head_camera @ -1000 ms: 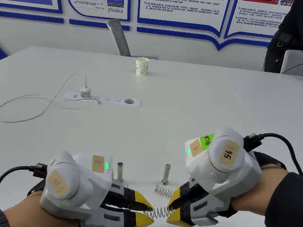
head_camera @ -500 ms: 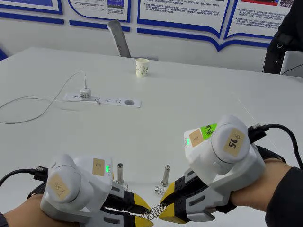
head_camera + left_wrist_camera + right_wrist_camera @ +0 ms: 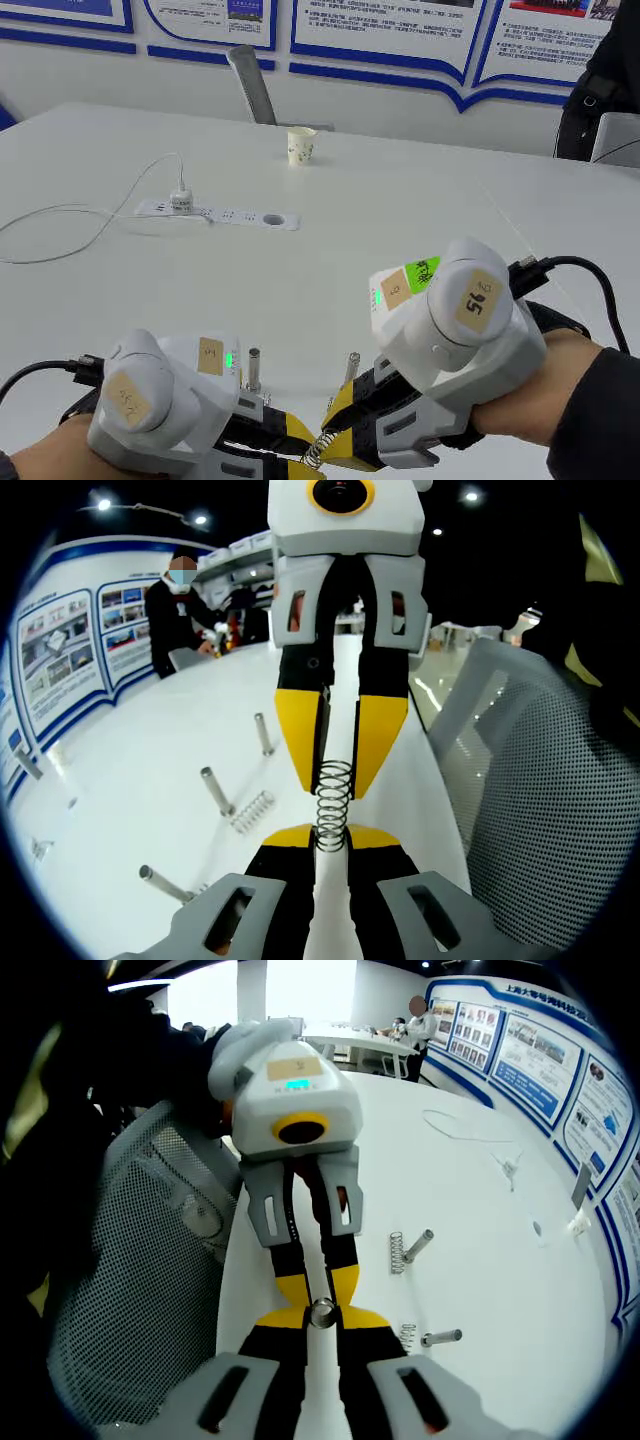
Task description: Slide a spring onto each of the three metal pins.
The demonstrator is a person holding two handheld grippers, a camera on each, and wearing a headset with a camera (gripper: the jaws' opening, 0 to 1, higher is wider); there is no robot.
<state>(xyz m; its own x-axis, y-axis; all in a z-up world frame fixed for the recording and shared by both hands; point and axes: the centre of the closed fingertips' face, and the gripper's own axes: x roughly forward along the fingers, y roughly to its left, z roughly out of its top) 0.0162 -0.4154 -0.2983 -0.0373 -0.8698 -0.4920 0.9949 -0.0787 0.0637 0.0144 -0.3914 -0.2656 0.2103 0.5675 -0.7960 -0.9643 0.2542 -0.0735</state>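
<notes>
**One spring held at both ends**

The left gripper (image 3: 330,845) has its jaws clamped on one end of a spring (image 3: 333,802). The right gripper (image 3: 322,1322) pinches the other end, so the spring spans the two at the near edge of the white table (image 3: 330,250). Three metal pins (image 3: 215,790) stand close by, and a loose spring (image 3: 252,812) lies beside one.

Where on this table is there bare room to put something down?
Free: the stretch between the power strip and the pins, and the tabletop right of the paper cup. Crowded: the near edge, where left gripper and right gripper hold a spring.
</notes>
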